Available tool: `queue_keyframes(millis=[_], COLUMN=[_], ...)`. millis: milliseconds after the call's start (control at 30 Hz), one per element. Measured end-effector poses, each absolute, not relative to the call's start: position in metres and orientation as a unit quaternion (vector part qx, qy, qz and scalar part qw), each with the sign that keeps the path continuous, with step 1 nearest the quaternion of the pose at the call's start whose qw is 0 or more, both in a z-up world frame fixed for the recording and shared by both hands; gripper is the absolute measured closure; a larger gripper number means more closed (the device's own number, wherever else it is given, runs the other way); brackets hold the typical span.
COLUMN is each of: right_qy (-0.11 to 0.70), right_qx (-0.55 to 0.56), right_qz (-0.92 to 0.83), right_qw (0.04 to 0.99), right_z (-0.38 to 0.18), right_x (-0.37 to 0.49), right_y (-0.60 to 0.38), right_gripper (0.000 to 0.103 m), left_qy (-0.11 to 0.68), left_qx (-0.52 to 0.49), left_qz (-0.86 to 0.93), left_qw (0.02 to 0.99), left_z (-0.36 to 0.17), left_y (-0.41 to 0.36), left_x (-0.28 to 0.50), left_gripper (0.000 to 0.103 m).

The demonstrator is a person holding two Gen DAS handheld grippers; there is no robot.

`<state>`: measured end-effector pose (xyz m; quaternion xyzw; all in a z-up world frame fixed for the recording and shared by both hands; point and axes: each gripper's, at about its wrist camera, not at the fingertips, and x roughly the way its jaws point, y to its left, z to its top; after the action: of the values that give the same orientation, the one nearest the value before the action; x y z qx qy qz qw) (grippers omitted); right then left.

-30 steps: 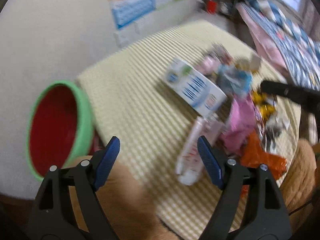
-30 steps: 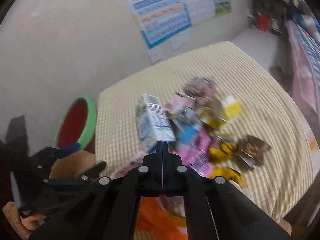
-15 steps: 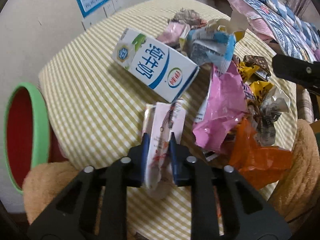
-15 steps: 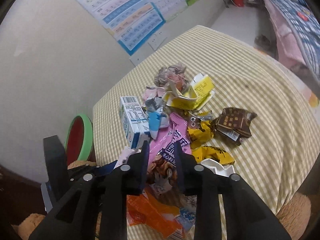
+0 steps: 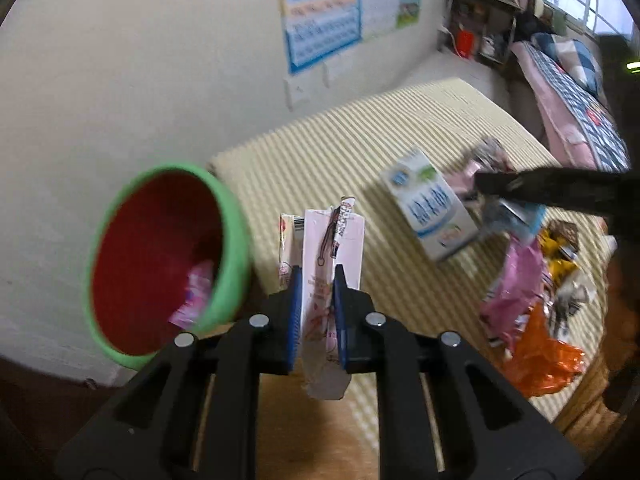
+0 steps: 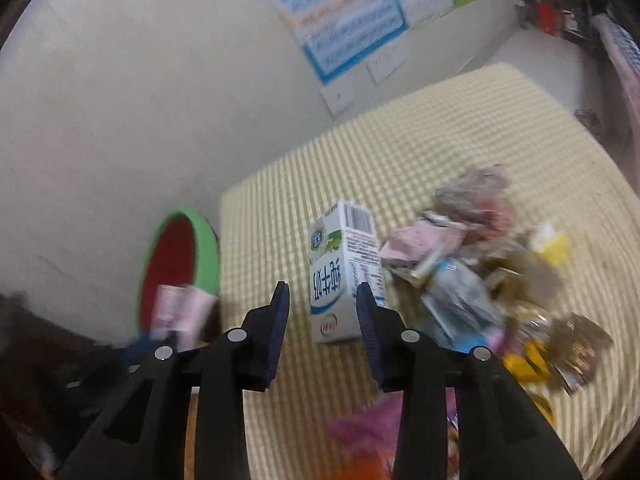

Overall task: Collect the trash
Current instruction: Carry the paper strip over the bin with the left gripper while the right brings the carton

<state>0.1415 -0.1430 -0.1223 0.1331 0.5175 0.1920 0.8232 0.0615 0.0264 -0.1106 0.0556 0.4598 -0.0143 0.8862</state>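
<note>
Gripping a flattened pale pink wrapper (image 5: 332, 248), your left gripper (image 5: 314, 280) has its blue pads pinched tight on it, wrapper standing upright w/ a torn end hanging below the jaws, clear of the table. Your right gripper (image 6: 320, 304) has just been opening; jaws sit partway apart w/ nothing between the pads, and the white-and-blue milk carton (image 6: 344, 276) lies on the table beyond the gap, not touched. Table (image 5: 360, 140) wears a yellow-and-white checked cloth, its far edge up against a cream wall (image 5: 140, 60). Trash pile (image 6: 480, 272) sits toward the table's right side: pink, blue, yellow, brown wrappers, plus an orange bag (image 5: 540, 360) nr the near right edge. Green-rimmed bin w/ red inside (image 5: 168, 256) stands off the table's left corner, by the wall, w/ a pink scrap already in it. Blue-bordered chart poster (image 6: 352, 12) hangs on the wall above the far edge. Far right of the room: a bed w/ checked bedding (image 5: 568, 92), a dark shelf unit (image 5: 476, 28), a window behind. Both views blurred.
</note>
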Motion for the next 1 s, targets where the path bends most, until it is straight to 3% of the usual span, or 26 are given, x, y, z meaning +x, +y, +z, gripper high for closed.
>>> queue_keyframes(millis=[67, 167, 333, 567, 1000], right_qy=[0.541, 0.562, 0.588, 0.588, 0.457], right_qx=[0.119, 0.11, 0.113, 0.119, 0.128], right_qz=[0.177, 0.156, 0.142, 0.145, 0.166], right_qw=[0.814, 0.805, 0.788, 0.787, 0.865], right_z=[-0.139, -0.156, -0.18, -0.187, -0.085], right_x=[0.154, 0.163, 0.17, 0.16, 0.069], right_y=[-0.131, -0.123, -0.119, -0.116, -0.129], right_gripper=[0.067, 0.05, 0.042, 0.048, 0.048], left_qy=[0.451, 0.446, 0.454, 0.459, 0.427], left_qx=[0.058, 0.051, 0.029, -0.004, -0.018], left_qz=[-0.008, -0.008, -0.01, -0.01, -0.005], left_qw=[0.891, 0.893, 0.89, 0.889, 0.904], left_z=[-0.105, -0.103, -0.109, -0.112, -0.089], left_y=[0.032, 0.038, 0.046, 0.062, 0.072], left_x=[0.06, 0.058, 0.067, 0.07, 0.059], left_gripper=[0.089, 0.088, 0.088, 0.088, 0.088])
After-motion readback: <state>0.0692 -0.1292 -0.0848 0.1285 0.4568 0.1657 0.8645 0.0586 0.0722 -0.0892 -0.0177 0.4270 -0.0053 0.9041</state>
